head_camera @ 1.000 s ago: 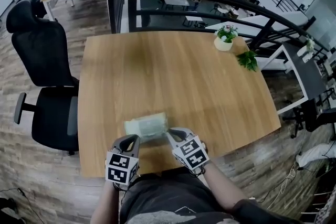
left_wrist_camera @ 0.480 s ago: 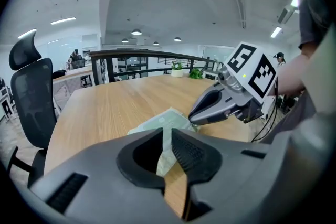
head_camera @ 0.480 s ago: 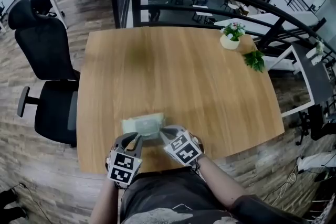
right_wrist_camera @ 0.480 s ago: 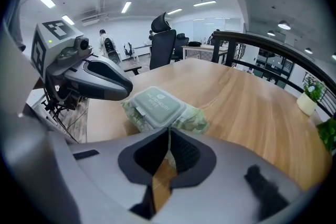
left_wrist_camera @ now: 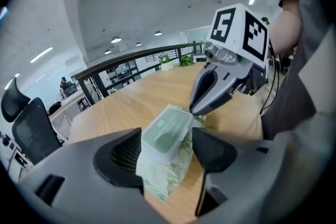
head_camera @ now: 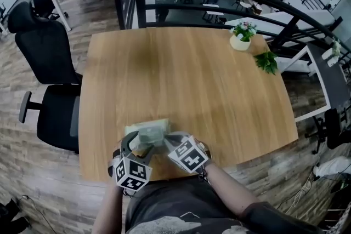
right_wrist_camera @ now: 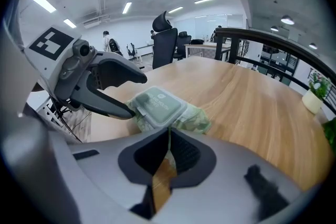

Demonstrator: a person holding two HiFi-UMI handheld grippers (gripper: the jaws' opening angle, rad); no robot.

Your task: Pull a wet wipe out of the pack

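1. Pack [head_camera: 147, 133] in the middle of it all: the wet wipe pack lies flat on the tabletop [head_camera: 186, 79], close to the near edge, right in front of you and between your two tools.
2. Your left tool [head_camera: 140, 144] is spread wide. Its jaws have just been opening, and in the left gripper view [left_wrist_camera: 167, 144] the near end of the pack sits between them.
3. Look at that gap: the right-hand pad stands clear of the pack, and the left-hand one is right against its side without squeezing, so nothing is clamped there.
4. The lid [left_wrist_camera: 167, 128] on top of the pack is pale green with a white rim, and it lies flat and closed. No wipe shows out of it.
5. Your right tool [head_camera: 167, 140] is pressed together. In the right gripper view [right_wrist_camera: 169, 129] only a thin slit shows between its jaws.
6. From the left gripper view, the right tool's tip [left_wrist_camera: 195, 110] comes down at the far corner of the lid, touching the pack's edge. Whether it pinches a bit of wrapper there, you cannot tell.
7. From the right gripper view, the pack [right_wrist_camera: 160, 105] lies just past the closed tip, with the left tool [right_wrist_camera: 137, 96] gaping at its far side.
8. Farther back, a small potted plant [head_camera: 240, 41] stands at the tabletop's far right corner, and a black office chair [head_camera: 49, 63] stands off to the left.
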